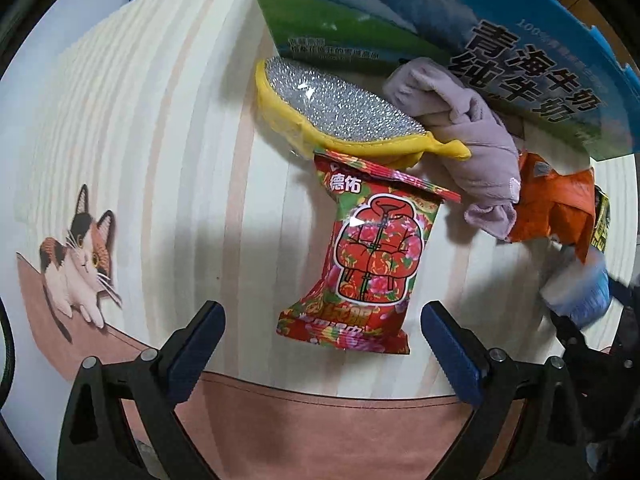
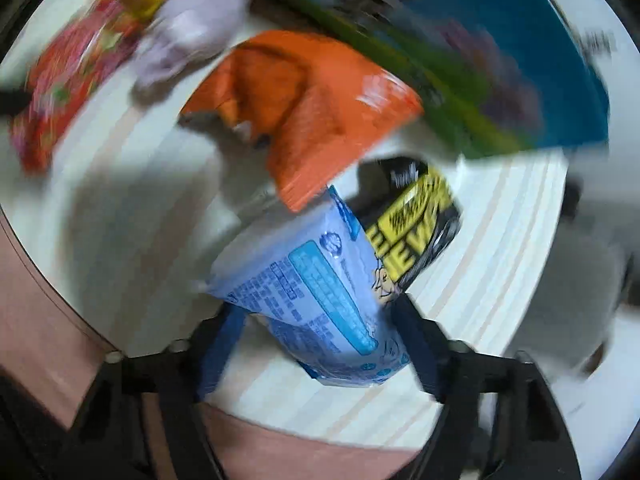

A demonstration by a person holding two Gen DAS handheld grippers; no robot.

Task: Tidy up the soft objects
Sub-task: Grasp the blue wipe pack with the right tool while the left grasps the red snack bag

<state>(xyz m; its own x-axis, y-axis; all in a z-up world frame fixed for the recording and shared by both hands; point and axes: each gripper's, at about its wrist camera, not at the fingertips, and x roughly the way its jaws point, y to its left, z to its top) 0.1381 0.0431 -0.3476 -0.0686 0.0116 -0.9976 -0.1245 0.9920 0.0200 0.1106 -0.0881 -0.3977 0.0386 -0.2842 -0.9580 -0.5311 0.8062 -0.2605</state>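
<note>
A red floral wipes pack lies on the striped mat, just ahead of my open, empty left gripper. Behind it lie a yellow-rimmed silver scrubber, a lilac cloth and an orange packet. In the blurred right wrist view, my right gripper holds a light blue tissue pack between its fingers, beside a black-and-yellow packet and the orange packet. The blue pack also shows at the right of the left wrist view.
A blue and green milk carton box stands at the back and overhangs the pile; it also shows in the right wrist view. The mat has a cat picture at left and a pink border near me.
</note>
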